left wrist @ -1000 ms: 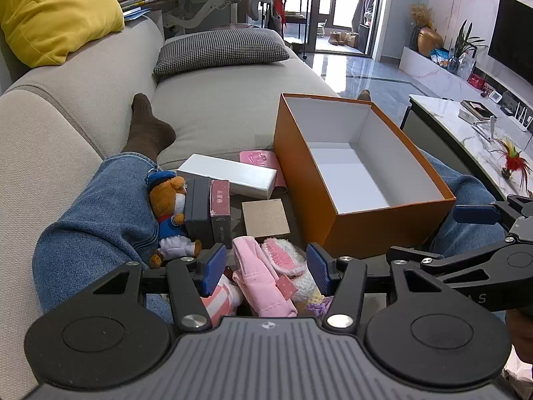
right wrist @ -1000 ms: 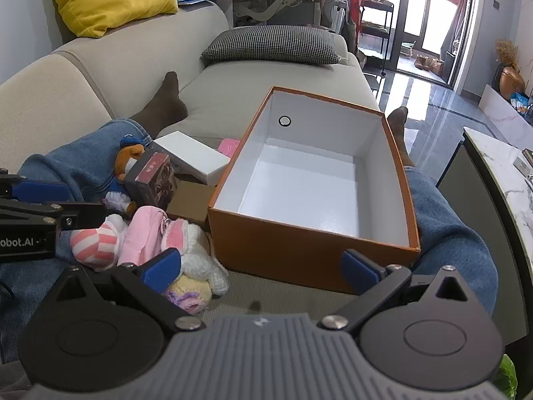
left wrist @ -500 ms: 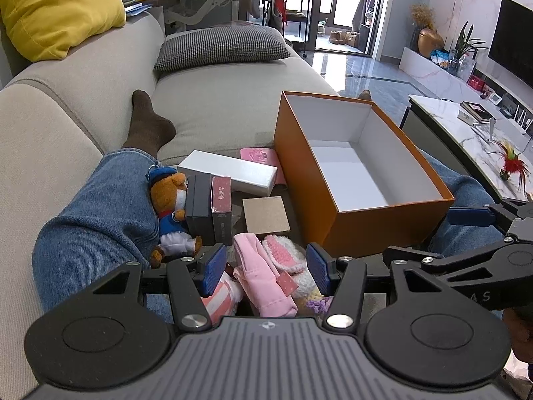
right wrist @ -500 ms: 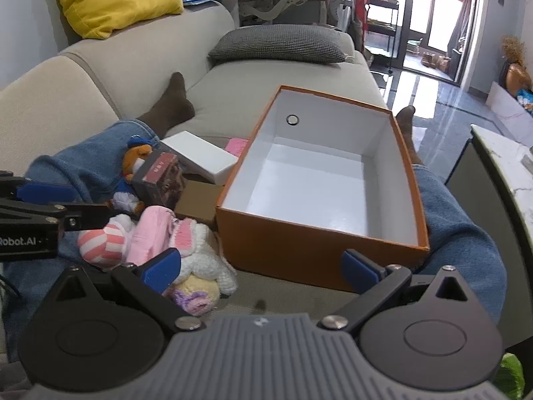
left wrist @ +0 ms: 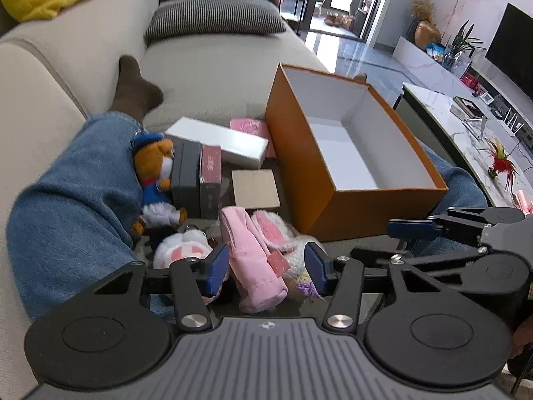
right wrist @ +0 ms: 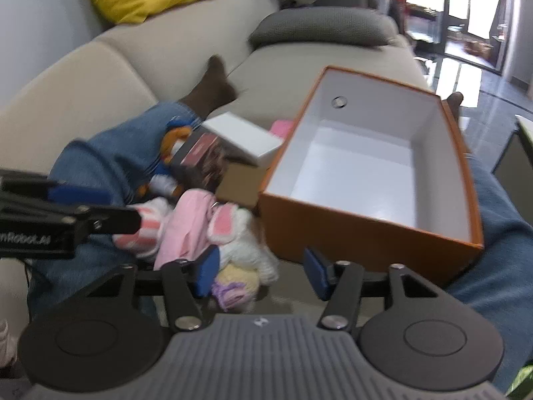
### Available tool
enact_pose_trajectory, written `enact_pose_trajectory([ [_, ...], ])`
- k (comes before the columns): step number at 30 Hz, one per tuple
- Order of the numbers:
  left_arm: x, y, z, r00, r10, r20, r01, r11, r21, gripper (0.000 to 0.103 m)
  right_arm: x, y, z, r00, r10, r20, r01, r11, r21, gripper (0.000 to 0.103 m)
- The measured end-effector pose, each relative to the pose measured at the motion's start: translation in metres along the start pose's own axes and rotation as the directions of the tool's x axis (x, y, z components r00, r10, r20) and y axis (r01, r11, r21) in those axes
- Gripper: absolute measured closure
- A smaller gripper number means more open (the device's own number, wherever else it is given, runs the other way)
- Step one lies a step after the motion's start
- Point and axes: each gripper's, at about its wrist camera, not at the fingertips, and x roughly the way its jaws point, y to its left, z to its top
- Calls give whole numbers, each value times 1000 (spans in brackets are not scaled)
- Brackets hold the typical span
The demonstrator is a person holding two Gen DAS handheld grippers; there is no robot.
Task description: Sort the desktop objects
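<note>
Left tongs [left wrist: 266, 266] low over the toy heap on the sofa, tips pointing down and forward. Jaws fairly wide and narrowing a little. The pink cloth toy [left wrist: 253, 260] lies in the gap, but the pads are not on it, so nothing is held.

Its long axis runs from 6 toward 11 o'clock in the left view, nearly in line with my reach. The pads would close across its narrow width, which I judge a good line.

Just right of it, touching, sits the white bunny [left wrist: 279, 233], with a purple tuft by the right pad.

Right tongs [right wrist: 260, 271] are closing, at middling width. Only bare sofa and the edge of a yellow-purple plush [right wrist: 238, 283] lie between them; no grip. The pink toy is at 10 o'clock from these tongs, so the left hand is the nearer one.

Farther out at 11 o'clock in the left view: bear [left wrist: 156, 180], dark boxes [left wrist: 196, 180], card square [left wrist: 255, 188], white box [left wrist: 220, 141].

At 1 o'clock stands the orange box [left wrist: 346, 210], open, nothing in it. I take it for the drop spot. From the left tongs the carry goes right and away, over its near wall.
</note>
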Motion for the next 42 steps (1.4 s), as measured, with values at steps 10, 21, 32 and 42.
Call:
enact_pose_trajectory([
  [10, 52, 17, 9, 989, -21, -144, 12, 998, -69, 45, 44, 19, 6, 991, 64, -114, -83, 983, -164, 47],
  [21, 86, 25, 15, 966, -63, -252, 41, 995, -94, 59, 83, 23, 11, 972, 100, -211, -142, 971, -191, 46],
  [32, 91, 20, 18, 959, -54, -279, 28, 995, -96, 56, 92, 37, 9, 977, 32, -212, -90, 959, -269, 37],
  [42, 94, 15, 13, 964, -2, -267, -15, 998, -63, 56, 115, 38, 3, 979, -8, -203, -49, 960, -277, 34],
])
